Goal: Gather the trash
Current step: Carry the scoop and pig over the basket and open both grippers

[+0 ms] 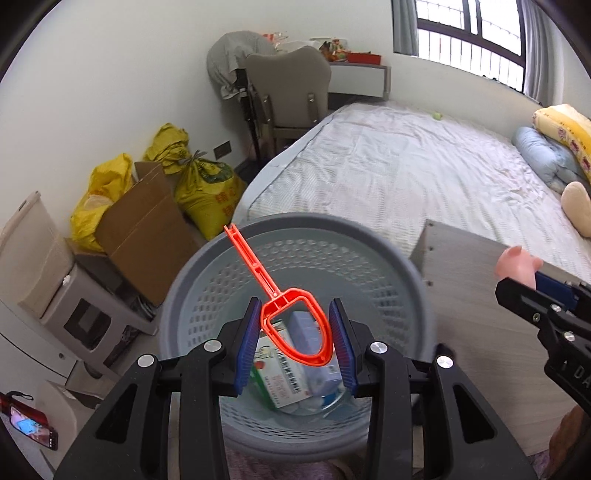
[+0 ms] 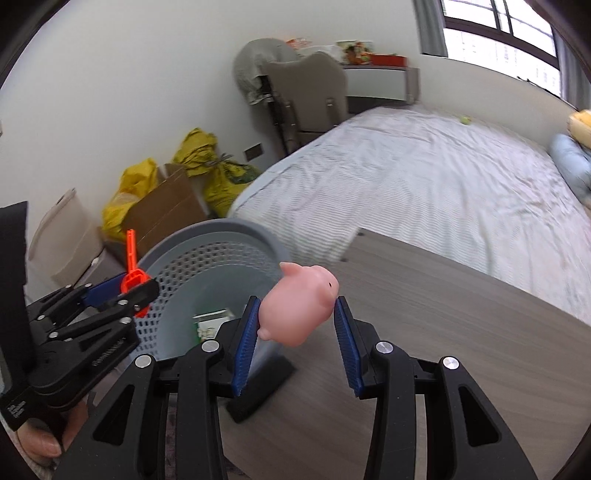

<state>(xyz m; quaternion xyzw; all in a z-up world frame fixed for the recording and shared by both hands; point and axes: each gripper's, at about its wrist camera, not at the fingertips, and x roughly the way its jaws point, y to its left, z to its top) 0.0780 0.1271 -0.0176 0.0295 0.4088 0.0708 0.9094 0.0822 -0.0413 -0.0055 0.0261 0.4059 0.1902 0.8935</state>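
Nearest: two grippers, one item each. Left gripper [image 1: 294,332] has its blue fingers [image 1: 246,343] closed against the loop end of one orange plastic tool [image 1: 295,328], its handle slanting up and left above the bin's mouth. Right gripper [image 2: 297,325] holds one pink pig toy [image 2: 301,304] between its fingers [image 2: 246,345]; the left pad touches it, contact on the right pad is hard to judge.

One grey perforated trash bin [image 1: 229,280] sits directly below the left gripper. Inside: one green-and-white printed box [image 1: 280,373], one pale blue box [image 1: 306,328], other bits unclear.

Right of the bin: one grey wood-grain counter [image 2: 443,332].

Farther: one bed [image 1: 406,166] with striped sheet, pillows at its far right. Far left floor: one cardboard box [image 1: 144,229], three yellow sacks [image 1: 207,195]. Far wall: one chair [image 1: 291,92], one window [image 1: 472,33].
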